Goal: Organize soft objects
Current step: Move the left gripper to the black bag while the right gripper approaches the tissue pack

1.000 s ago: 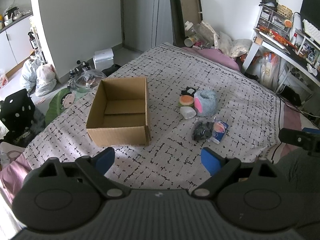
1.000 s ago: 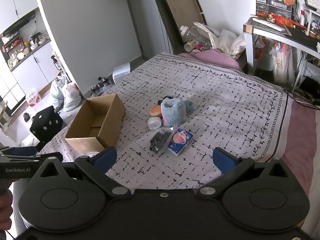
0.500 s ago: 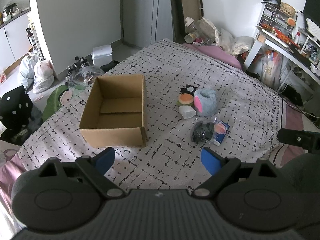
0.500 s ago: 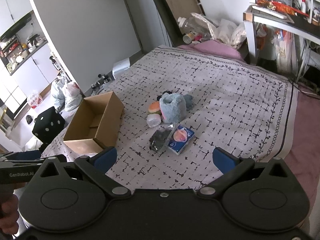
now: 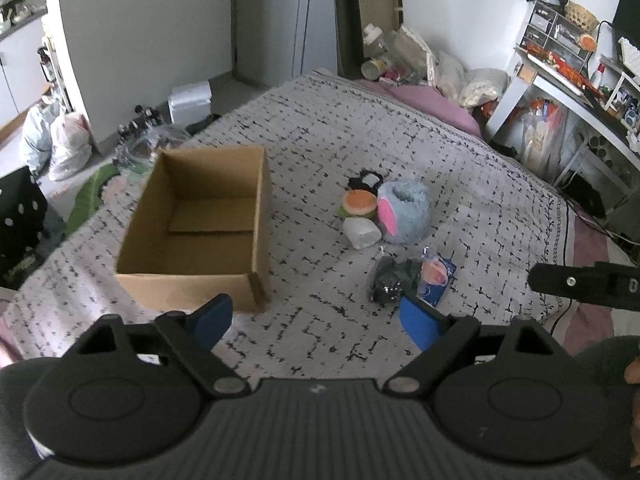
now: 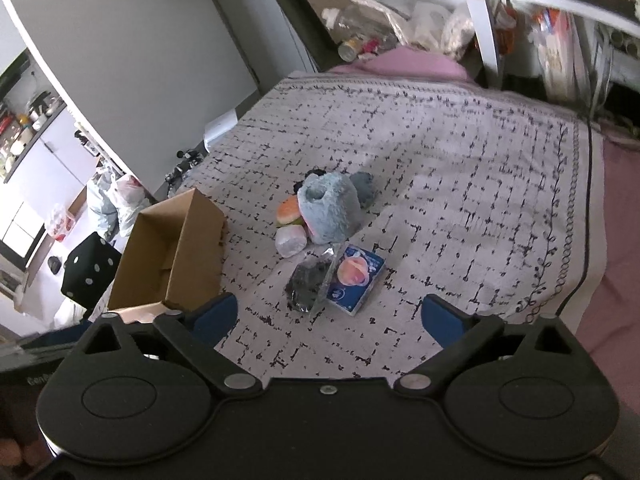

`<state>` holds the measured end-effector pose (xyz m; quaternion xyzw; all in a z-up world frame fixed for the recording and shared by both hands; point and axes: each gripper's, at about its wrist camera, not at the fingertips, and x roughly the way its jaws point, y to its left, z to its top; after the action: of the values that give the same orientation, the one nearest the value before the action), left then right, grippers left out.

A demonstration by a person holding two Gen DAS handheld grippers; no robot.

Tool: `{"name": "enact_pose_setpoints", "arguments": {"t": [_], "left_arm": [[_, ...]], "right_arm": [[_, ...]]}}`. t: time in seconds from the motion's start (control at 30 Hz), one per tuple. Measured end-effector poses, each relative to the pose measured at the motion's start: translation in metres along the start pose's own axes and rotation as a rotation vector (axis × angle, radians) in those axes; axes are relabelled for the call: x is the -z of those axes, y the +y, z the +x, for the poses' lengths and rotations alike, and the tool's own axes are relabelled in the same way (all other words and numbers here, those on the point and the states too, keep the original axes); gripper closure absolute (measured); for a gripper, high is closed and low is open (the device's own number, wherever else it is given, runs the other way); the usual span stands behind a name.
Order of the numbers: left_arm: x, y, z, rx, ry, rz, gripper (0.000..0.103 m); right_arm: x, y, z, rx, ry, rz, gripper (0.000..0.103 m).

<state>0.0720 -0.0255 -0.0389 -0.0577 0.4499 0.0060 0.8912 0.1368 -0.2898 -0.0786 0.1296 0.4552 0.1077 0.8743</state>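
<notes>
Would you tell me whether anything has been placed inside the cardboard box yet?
No, the cardboard box shows only its bare brown floor and flaps.

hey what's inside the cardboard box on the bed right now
The cardboard box holds none of the soft objects: only its brown floor and folded bottom flaps show. The near wall hides a strip of floor just behind it. The blue plush and the other items lie outside, on the bedspread.
</notes>
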Motion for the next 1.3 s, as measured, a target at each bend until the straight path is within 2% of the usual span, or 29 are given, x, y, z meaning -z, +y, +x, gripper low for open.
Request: {"name": "enact_pose_setpoints", "arguments": {"t": [0.23,0.67,0.87,1.1,1.3], "left_arm": [[-0.005,-0.007,0.034,0.033,0.043,-0.019,0.014],[-0.017,-0.023,0.093,0.082,0.108,-0.044,0.016],[-0.022,-0.026,0.121,0.093,0.138,-0.072,0.021],[-0.021,-0.035,0.156,0.11,0.178,-0.094,0.026],[-0.018,-0.043,0.184,0.11,0.219,-0.111,0.029]], "right_arm": [[-0.011,-0.013,0.029,0.003,0.046,0.102,0.018],[-0.02,-0.039,0.078,-0.025,0.097,0.289,0.018],[-0.022,-0.052,0.099,-0.037,0.123,0.372,0.018],[-0.021,-0.067,0.123,-0.075,0.175,0.469,0.034],[-0.022,-0.075,0.145,-0.073,0.22,0.504,0.04]]}}
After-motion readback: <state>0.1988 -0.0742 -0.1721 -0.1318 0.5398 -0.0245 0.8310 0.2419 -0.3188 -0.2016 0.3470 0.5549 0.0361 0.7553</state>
